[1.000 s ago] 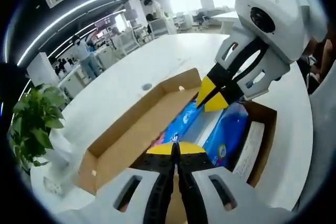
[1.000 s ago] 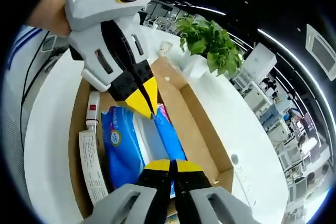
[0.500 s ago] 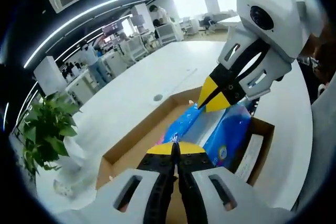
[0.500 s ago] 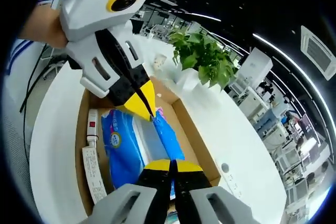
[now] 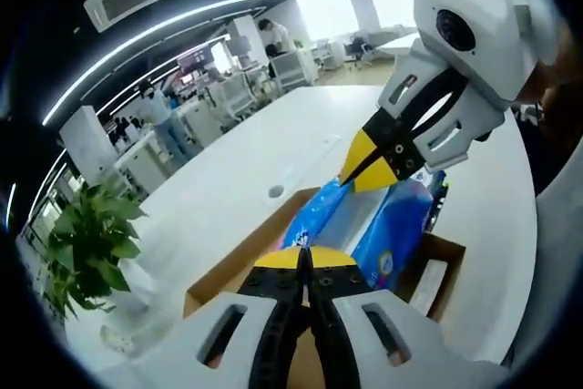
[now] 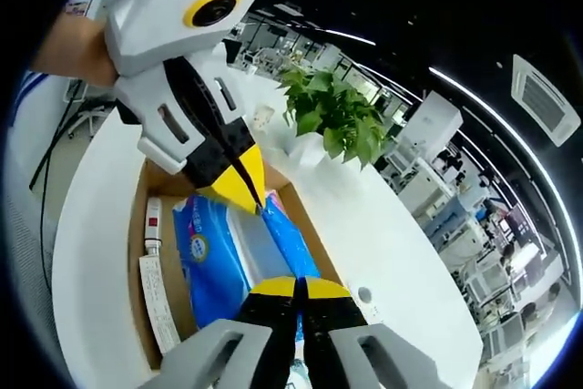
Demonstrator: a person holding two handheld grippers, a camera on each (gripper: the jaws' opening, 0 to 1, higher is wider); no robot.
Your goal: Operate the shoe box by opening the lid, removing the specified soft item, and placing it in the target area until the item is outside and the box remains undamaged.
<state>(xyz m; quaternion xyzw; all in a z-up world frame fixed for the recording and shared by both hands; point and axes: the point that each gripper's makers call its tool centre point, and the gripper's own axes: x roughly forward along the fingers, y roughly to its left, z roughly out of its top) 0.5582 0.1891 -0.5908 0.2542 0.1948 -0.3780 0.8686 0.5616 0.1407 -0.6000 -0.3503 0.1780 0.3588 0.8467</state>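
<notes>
A soft blue tissue pack (image 5: pixel 392 225) hangs between the two grippers above the open cardboard shoe box (image 5: pixel 223 275). My left gripper (image 5: pixel 305 257) is shut on one end seam of the pack. My right gripper (image 5: pixel 364 170) enters from the right, shut on the opposite end. In the right gripper view my right gripper (image 6: pixel 293 287) pinches the near edge of the tissue pack (image 6: pixel 219 252), and the left gripper (image 6: pixel 246 193) pinches the far edge. The shoe box (image 6: pixel 138 252) lies below on the white table.
A white tube and a paper strip (image 6: pixel 150 266) lie along one box wall. A potted green plant (image 6: pixel 332 116) stands on the white table (image 5: pixel 273 143) beyond the box. A person's hand (image 6: pixel 77 43) holds the left gripper. Desks and people are far behind.
Both grippers have risen with the pack held between them; the box looks smaller and lower, and more of the table and plant shows.
</notes>
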